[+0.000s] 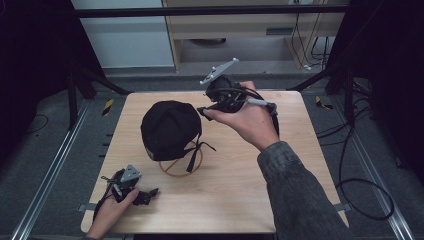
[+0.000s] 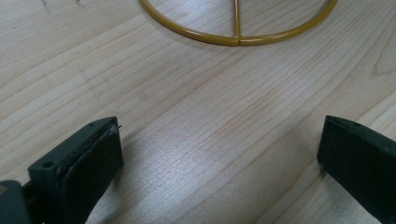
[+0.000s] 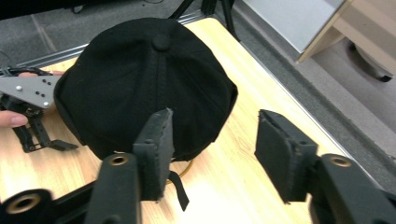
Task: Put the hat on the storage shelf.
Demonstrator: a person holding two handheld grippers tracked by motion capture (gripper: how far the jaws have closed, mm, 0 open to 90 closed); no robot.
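Note:
A black cap [image 1: 170, 130] sits on a yellow wire stand [image 1: 180, 167] at the middle left of the wooden table [image 1: 240, 200]. Its strap [image 1: 192, 155] hangs down over the stand's ring. My right gripper [image 1: 205, 109] is held above the table just right of the cap and points at it. In the right gripper view the right gripper [image 3: 212, 135] is open, nothing lies between its pads, and the cap [image 3: 144, 84] is just beyond. My left gripper [image 1: 150, 192] rests near the table's front left corner. Its jaws [image 2: 219, 135] stand wide open over bare wood, facing the stand's ring [image 2: 233, 39].
The table's far edge lies close behind the right gripper. Metal rails [image 1: 55, 165] run along the floor on both sides, with cables [image 1: 360, 185] on the right. A pale cabinet [image 1: 240, 25] stands at the back.

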